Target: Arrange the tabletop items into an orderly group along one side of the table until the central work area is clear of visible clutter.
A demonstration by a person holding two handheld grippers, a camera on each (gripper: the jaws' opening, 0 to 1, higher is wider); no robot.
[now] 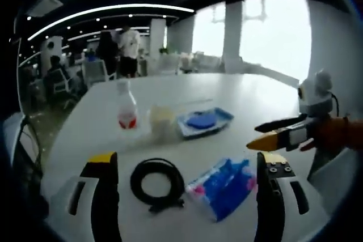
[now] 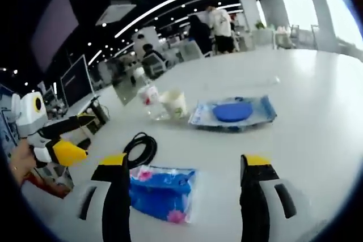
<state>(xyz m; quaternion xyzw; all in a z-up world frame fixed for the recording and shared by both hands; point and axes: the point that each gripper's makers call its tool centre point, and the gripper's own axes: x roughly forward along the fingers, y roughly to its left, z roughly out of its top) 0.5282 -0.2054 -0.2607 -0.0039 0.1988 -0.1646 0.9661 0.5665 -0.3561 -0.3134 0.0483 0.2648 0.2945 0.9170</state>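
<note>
On the white table (image 1: 238, 92) a black cable coil (image 1: 157, 182) and a blue and pink packet (image 1: 224, 188) lie close in front of my left gripper (image 1: 184, 160), which stands open and holds nothing. Farther off stand a clear bottle with a red label (image 1: 126, 109), a pale cup (image 1: 160, 120) and a blue wrapped tray with a blue disc (image 1: 204, 122). My right gripper (image 2: 184, 160) is open just above the packet (image 2: 161, 192), with the coil (image 2: 140, 148) to its left. Behind are the bottle (image 2: 148, 97), cup (image 2: 174, 105) and tray (image 2: 232, 111).
The right gripper (image 1: 258, 137) reaches in from the right edge, yellow-tipped, jaws apart. The left gripper (image 2: 82, 137) shows at the left edge over the table's rim. Chairs and standing people (image 1: 127, 49) are beyond the table's far side. Bare tabletop (image 2: 317, 117) stretches to the right.
</note>
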